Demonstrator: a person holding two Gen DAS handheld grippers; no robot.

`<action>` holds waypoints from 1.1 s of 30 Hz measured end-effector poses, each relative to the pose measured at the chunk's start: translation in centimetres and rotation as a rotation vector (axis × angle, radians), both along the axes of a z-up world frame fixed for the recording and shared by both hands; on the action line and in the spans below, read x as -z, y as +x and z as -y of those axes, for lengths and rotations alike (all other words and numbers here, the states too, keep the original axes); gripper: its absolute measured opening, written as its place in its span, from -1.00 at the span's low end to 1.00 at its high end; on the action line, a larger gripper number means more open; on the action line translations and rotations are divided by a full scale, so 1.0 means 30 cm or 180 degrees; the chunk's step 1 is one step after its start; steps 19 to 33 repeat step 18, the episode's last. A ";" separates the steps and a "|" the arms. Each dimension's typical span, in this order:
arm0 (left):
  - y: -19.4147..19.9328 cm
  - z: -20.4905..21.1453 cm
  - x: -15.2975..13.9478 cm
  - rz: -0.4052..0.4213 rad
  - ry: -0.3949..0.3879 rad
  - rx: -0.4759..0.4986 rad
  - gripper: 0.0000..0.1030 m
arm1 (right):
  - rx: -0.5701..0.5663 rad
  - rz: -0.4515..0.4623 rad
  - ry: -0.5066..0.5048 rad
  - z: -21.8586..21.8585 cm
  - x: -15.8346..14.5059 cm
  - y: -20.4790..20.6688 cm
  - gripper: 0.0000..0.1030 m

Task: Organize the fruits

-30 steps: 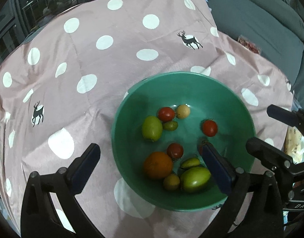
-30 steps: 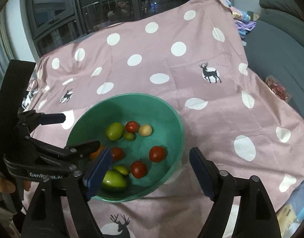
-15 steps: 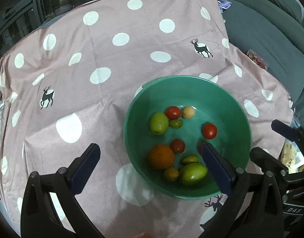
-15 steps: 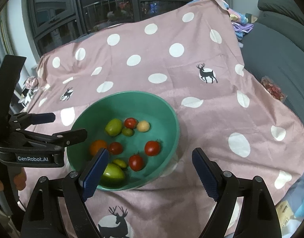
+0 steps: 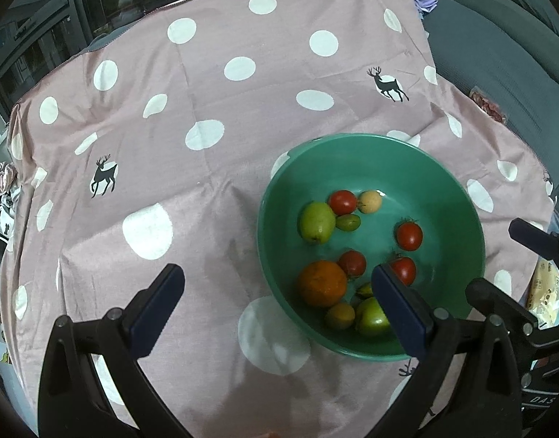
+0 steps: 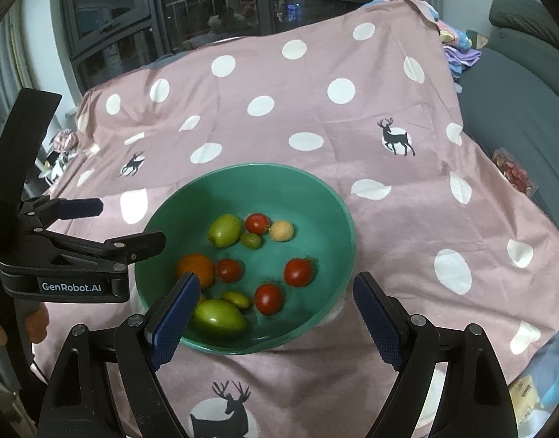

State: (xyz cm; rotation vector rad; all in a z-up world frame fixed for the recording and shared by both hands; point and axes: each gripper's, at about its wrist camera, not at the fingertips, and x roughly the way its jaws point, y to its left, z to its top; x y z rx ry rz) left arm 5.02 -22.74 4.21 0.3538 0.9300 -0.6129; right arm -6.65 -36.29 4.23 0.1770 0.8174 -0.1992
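Glossy green bowl (image 6: 338, 197) — round, smooth fruits (image 6: 297, 272) — on matte dotted cloth (image 6: 279, 73).

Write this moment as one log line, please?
left gripper: open, empty | right gripper: open, empty | bowl: on cloth, holds fruits | fruits: untouched

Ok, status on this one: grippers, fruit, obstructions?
Left gripper open, empty. Right gripper open, empty. All fruit in green bowl. Nothing in the way.
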 end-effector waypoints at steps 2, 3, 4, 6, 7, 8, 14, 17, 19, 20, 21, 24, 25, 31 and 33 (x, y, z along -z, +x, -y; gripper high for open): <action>0.001 0.001 0.000 -0.0007 -0.0005 0.0010 0.99 | -0.0002 -0.0011 -0.0004 -0.003 0.002 0.006 0.67; 0.001 0.001 0.001 -0.0015 -0.0010 0.0018 0.99 | -0.0002 -0.0014 -0.0005 -0.005 0.003 0.009 0.67; 0.002 0.000 0.001 -0.0024 -0.0019 0.0024 0.99 | -0.0001 -0.0016 -0.0005 -0.008 0.004 0.011 0.67; 0.003 0.003 0.003 -0.0027 -0.0026 0.0017 0.99 | -0.0001 -0.0021 -0.0001 -0.011 0.007 0.015 0.67; 0.003 0.003 0.002 -0.0027 -0.0034 0.0022 0.99 | -0.0002 -0.0026 0.0004 -0.011 0.009 0.018 0.67; 0.002 0.006 0.001 -0.0028 -0.0040 0.0026 0.99 | -0.0002 -0.0030 0.0009 -0.012 0.010 0.020 0.67; -0.005 0.023 -0.001 0.0004 -0.0010 0.0039 0.99 | -0.0032 -0.0052 0.0016 -0.018 0.018 0.031 0.67; -0.010 0.030 0.000 0.0008 0.0006 0.0068 0.99 | -0.0026 -0.0049 0.0030 -0.016 0.019 0.031 0.67; -0.009 0.030 0.001 0.0005 0.0008 0.0068 0.99 | -0.0025 -0.0050 0.0023 -0.017 0.019 0.032 0.67; -0.009 0.030 0.001 0.0005 0.0008 0.0068 0.99 | -0.0025 -0.0050 0.0023 -0.017 0.019 0.032 0.67; -0.009 0.030 0.001 0.0005 0.0008 0.0068 0.99 | -0.0025 -0.0050 0.0023 -0.017 0.019 0.032 0.67; -0.009 0.030 0.001 0.0005 0.0008 0.0068 0.99 | -0.0025 -0.0050 0.0023 -0.017 0.019 0.032 0.67; -0.009 0.030 0.001 0.0005 0.0008 0.0068 0.99 | -0.0025 -0.0050 0.0023 -0.017 0.019 0.032 0.67; -0.009 0.030 0.001 0.0005 0.0008 0.0068 0.99 | -0.0025 -0.0050 0.0023 -0.017 0.019 0.032 0.67; -0.009 0.030 0.001 0.0005 0.0008 0.0068 0.99 | -0.0025 -0.0050 0.0023 -0.017 0.019 0.032 0.67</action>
